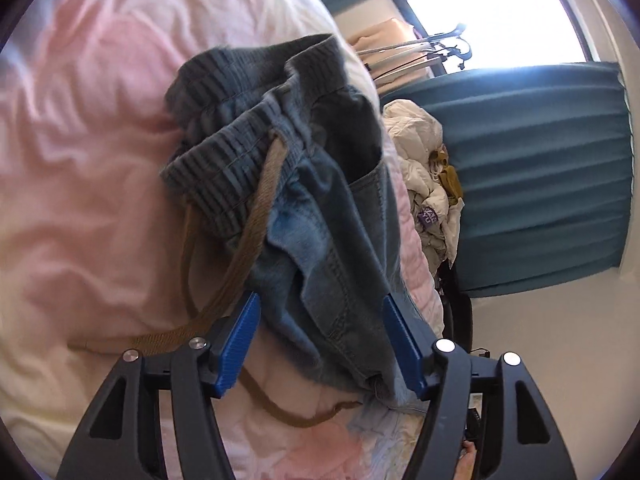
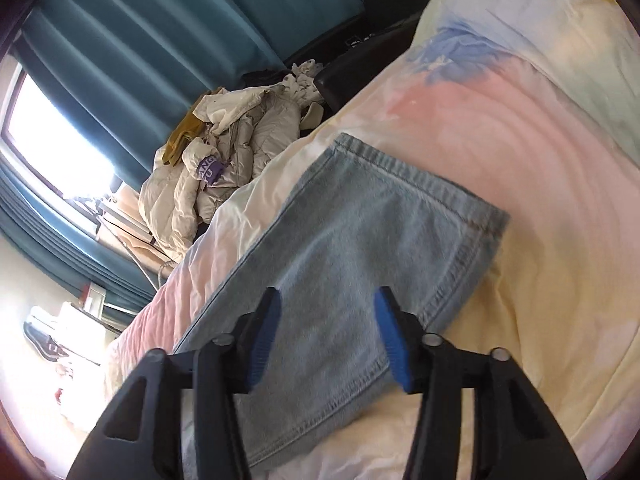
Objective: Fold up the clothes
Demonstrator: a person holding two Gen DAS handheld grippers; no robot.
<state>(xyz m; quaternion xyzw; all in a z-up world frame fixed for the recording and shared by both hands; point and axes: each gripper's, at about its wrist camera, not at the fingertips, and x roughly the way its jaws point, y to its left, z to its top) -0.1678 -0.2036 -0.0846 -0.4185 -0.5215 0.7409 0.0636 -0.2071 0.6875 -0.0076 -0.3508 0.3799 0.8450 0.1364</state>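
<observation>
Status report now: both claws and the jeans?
Left claw open over waistband. Right claw open over leg. Jeans flat on bed. Nothing in the way.

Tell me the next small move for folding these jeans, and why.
Probably close the left claw on the bunched waistband end of the jeans. Both claws are open, the denim lies loose between the left pads, and the leg hem already lies flat on the bedspread.

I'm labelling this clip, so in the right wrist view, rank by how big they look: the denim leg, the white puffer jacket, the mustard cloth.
1. denim leg, though it lies nearest the camera, which inflates it
2. white puffer jacket
3. mustard cloth, clearly the smallest
</observation>
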